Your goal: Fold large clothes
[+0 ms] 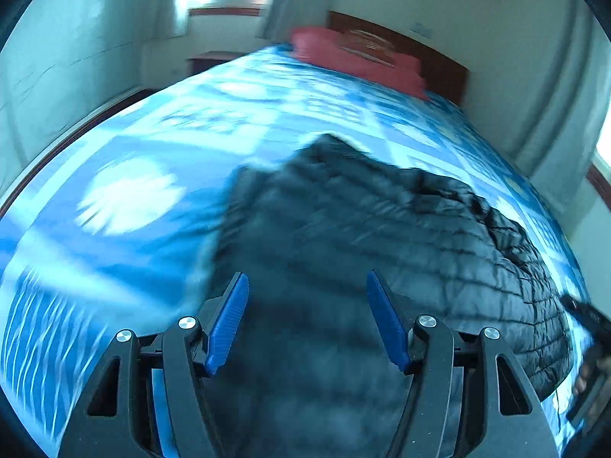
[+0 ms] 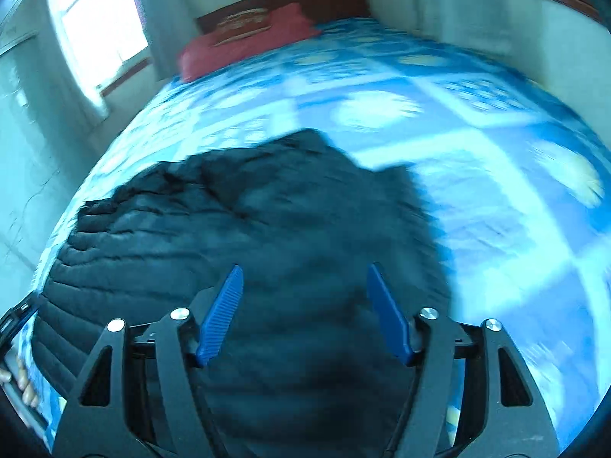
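A black quilted puffer jacket (image 1: 382, 236) lies bunched on a bed with a blue and white patterned cover (image 1: 126, 206). It also shows in the right wrist view (image 2: 236, 236). My left gripper (image 1: 307, 286) is open and empty, its blue pads (image 1: 229, 324) spread wide above the jacket's left part. My right gripper (image 2: 304, 278) is open and empty above the jacket's right part, blue pads (image 2: 387, 316) apart. The other gripper shows at the right edge of the left wrist view (image 1: 590, 362) and at the left edge of the right wrist view (image 2: 15, 343). Both views are motion-blurred.
A red pillow (image 1: 355, 57) lies at the head of the bed by a dark wooden headboard (image 1: 443, 65); both also show in the right wrist view (image 2: 248, 42). Walls, curtains and bright windows (image 2: 99, 26) surround the bed. A low wooden bedside table (image 1: 214, 59) stands beyond the bed.
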A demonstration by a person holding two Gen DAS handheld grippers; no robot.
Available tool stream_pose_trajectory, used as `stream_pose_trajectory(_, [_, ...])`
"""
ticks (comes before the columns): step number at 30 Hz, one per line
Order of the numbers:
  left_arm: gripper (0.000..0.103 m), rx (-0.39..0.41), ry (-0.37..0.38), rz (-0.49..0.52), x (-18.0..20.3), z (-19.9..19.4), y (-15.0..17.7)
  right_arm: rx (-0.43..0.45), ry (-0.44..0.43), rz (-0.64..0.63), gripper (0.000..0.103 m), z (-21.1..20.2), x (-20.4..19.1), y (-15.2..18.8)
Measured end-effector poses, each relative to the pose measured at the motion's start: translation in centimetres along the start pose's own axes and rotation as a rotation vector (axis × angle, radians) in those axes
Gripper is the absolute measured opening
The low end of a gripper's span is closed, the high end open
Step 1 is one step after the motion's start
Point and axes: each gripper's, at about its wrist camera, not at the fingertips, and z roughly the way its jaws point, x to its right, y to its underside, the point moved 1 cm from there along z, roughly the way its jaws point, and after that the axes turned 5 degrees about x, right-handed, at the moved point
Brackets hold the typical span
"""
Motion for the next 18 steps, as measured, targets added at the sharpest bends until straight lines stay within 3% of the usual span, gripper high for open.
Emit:
stream_pose_trajectory(3, [0.072,0.0,-0.063,-0.105,-2.9,-2.1,2.2,-0.023,0.012,0.096,0.071,-1.7,3.5,2.3])
stream_pose_trajectory(5, [0.072,-0.011,-0.076,-0.17,-4.2,-3.2,3.8,-0.048,0.007,0.124,0.072,-1.9,4.5,3.5])
stream_pose_trajectory(10, [0.08,-0.09,0.0,-0.275,-4.7,-2.6,6.3,-0.106,-0.056,0.222,0.073,-1.2,5.6,6.5])
stream_pose_trajectory(12, [0.082,-0.071,-0.001,-0.289,-4.6,-2.3,6.2,-0.115,-0.11,0.27,0.073,-0.6,5.5,7.0])
stream_pose_trajectory(14, [0.082,-0.07,0.014,-0.338,-4.8,-1.5,6.0,-0.102,-0.107,0.285,0.073,-0.2,5.2,7.2])
stream_pose_trajectory(15, [0.077,-0.07,0.022,-0.377,-5.3,-1.2,6.0,-0.089,-0.105,0.289,0.07,-0.2,5.2,7.2])
stream_pose_trajectory(16, [0.064,-0.069,0.018,-0.423,-5.7,-1.0,6.2,-0.077,-0.11,0.291,0.06,-0.2,5.1,7.3])
stream_pose_trajectory(18, [0.049,-0.074,0.038,-0.475,-6.1,-0.7,6.4,-0.067,-0.129,0.3,0.047,-0.4,5.0,7.3])
